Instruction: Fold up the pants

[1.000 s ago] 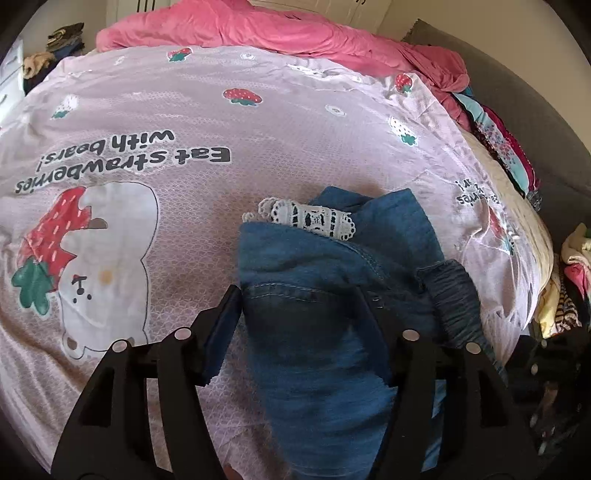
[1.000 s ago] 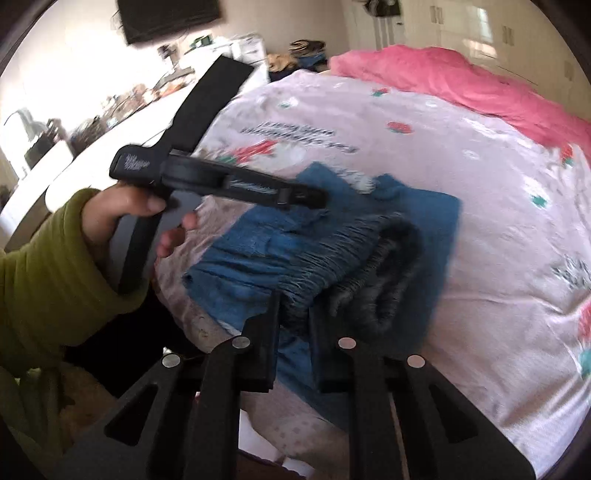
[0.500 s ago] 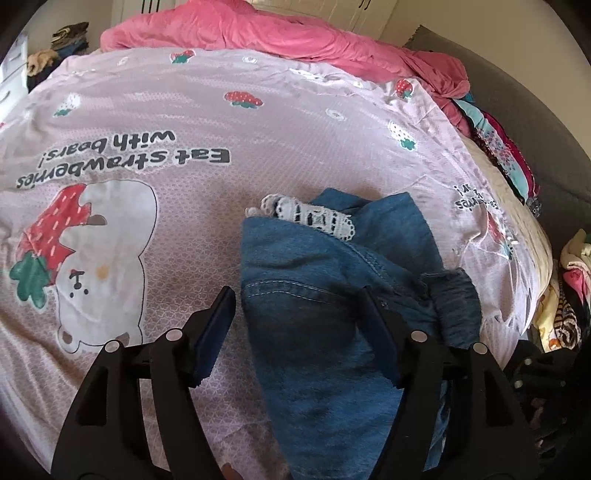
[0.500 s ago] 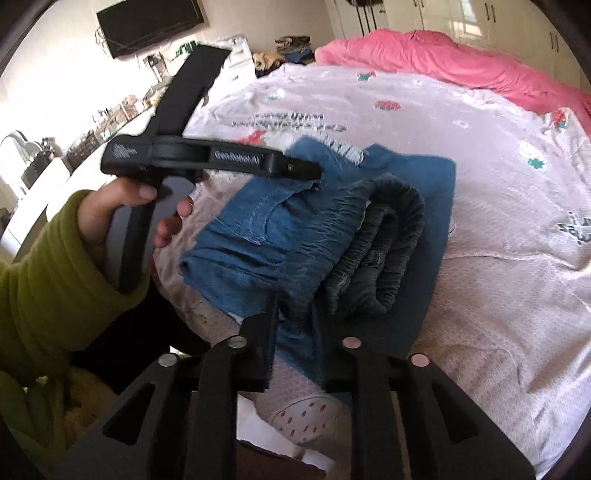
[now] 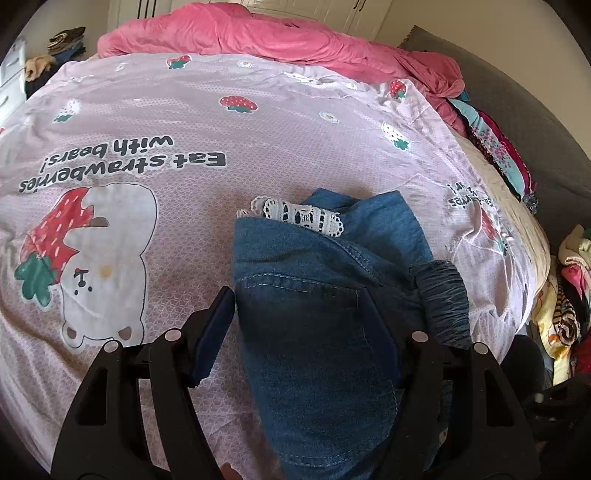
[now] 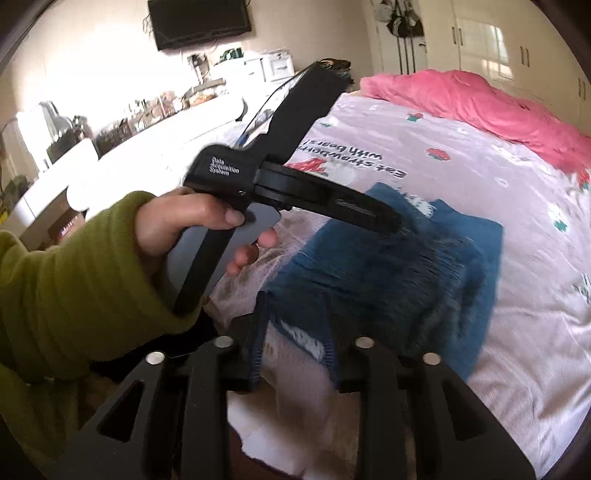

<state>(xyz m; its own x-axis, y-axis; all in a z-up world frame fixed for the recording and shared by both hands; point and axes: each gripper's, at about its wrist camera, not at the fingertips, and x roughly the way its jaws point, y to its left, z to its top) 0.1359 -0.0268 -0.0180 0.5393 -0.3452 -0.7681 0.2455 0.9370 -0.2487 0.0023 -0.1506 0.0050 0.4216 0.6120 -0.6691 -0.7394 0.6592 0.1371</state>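
Folded blue denim pants (image 5: 325,306) with white lace trim (image 5: 299,216) and a gathered elastic waistband (image 5: 443,299) lie on the pink strawberry bedsheet (image 5: 184,122). My left gripper (image 5: 299,317) is open, its fingers straddling the near end of the pants just above them. In the right wrist view the pants (image 6: 399,269) are blurred. My right gripper (image 6: 295,332) is open and empty at their near edge. The left gripper (image 6: 384,221), held by a hand in a green sleeve, hovers over the pants.
A pink duvet (image 5: 280,40) is heaped at the far end of the bed. Piles of clothes (image 5: 495,147) lie along the right side by a grey headboard (image 5: 535,110). A white counter with clutter (image 6: 129,125) and a wall TV (image 6: 199,22) stand to the left.
My right gripper has opened and let go of the waistband, which dropped onto the folded pants, and has drawn back. The left gripper stays open over the pants, barely moved.
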